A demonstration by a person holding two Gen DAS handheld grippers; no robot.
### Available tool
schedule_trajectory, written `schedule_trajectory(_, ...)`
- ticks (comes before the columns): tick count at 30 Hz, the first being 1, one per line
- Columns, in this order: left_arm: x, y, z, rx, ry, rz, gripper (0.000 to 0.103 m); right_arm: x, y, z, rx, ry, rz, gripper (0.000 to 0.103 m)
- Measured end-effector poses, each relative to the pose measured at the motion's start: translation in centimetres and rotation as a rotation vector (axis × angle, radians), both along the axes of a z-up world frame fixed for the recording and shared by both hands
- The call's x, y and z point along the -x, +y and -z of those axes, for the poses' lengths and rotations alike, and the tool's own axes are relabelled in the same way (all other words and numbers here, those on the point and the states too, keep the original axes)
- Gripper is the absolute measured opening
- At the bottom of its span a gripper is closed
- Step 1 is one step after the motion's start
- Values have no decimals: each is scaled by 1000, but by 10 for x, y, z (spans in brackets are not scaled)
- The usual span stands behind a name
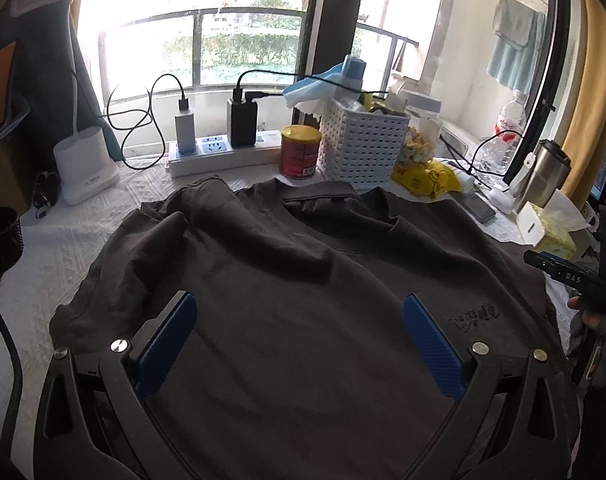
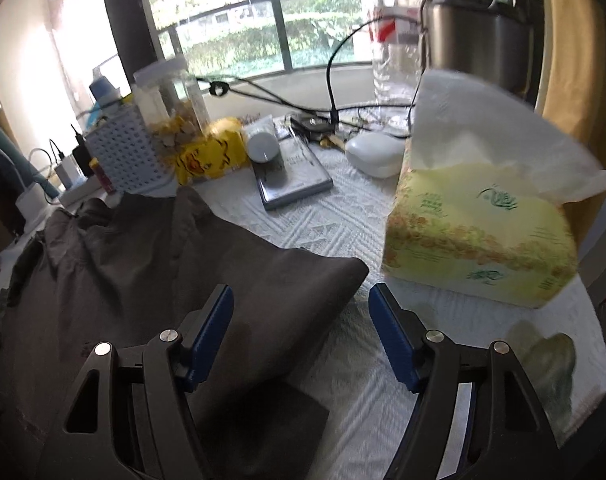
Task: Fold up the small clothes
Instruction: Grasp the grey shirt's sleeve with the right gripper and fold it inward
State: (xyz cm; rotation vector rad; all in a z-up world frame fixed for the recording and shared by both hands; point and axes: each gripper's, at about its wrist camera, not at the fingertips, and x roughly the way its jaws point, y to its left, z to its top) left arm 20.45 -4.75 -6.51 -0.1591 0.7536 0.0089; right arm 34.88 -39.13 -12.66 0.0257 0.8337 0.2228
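A dark brown T-shirt (image 1: 303, 280) lies spread front-up on the white textured tablecloth (image 1: 63, 248), collar toward the window, with a small print on its right chest. My left gripper (image 1: 301, 312) hovers open over the shirt's middle, blue pads wide apart, nothing between them. In the right wrist view the shirt's sleeve (image 2: 295, 280) ends just ahead of my right gripper (image 2: 301, 300), which stands open above the sleeve edge; the pads do not press on the cloth. At the right edge of the left wrist view the right gripper's black body (image 1: 571, 280) and a hand show.
Along the window side stand a white basket (image 1: 361, 144), a red can (image 1: 299, 152), a power strip (image 1: 223, 152) with chargers, a yellow bag (image 1: 427, 178) and a steel mug (image 1: 543, 176). A yellow tissue box (image 2: 479, 240) sits right of the sleeve, a grey device (image 2: 291, 184) behind it.
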Motion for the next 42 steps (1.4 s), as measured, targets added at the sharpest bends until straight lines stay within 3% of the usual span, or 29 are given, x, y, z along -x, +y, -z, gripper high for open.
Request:
schedule_trajectory(2,-3,1,3,0,9,-1,101,-6,3,7,7,29,-9,74)
schedule_trajectory(5,-7,3,5,4,14,-1,101,-11,6,9,7,41,-23,56)
schedule_trajectory(6,-8,3,5,6,14,-1,101,-12,7,10,6,44,-32,40)
schedule_trajectory(8,-8,5,7,12,14,-1,101,-13,11,10,17,41,-50,22)
schedule_trajectory(9,-9,6,7,16,15,0,101,-13,12,9,17,35,-61,8)
schedule_trajectory(20,7,27,0,48,-19,-19,101,1,5,-43,126,-123,14,8)
schedule_trajectory(31,39,53,-10,84,-78,-33,101,20,44,-60,148,-163,-20,8)
schedule_trajectory(42,59,85,-5,116,-93,-53,101,25,96,-53,173,-129,-71,8)
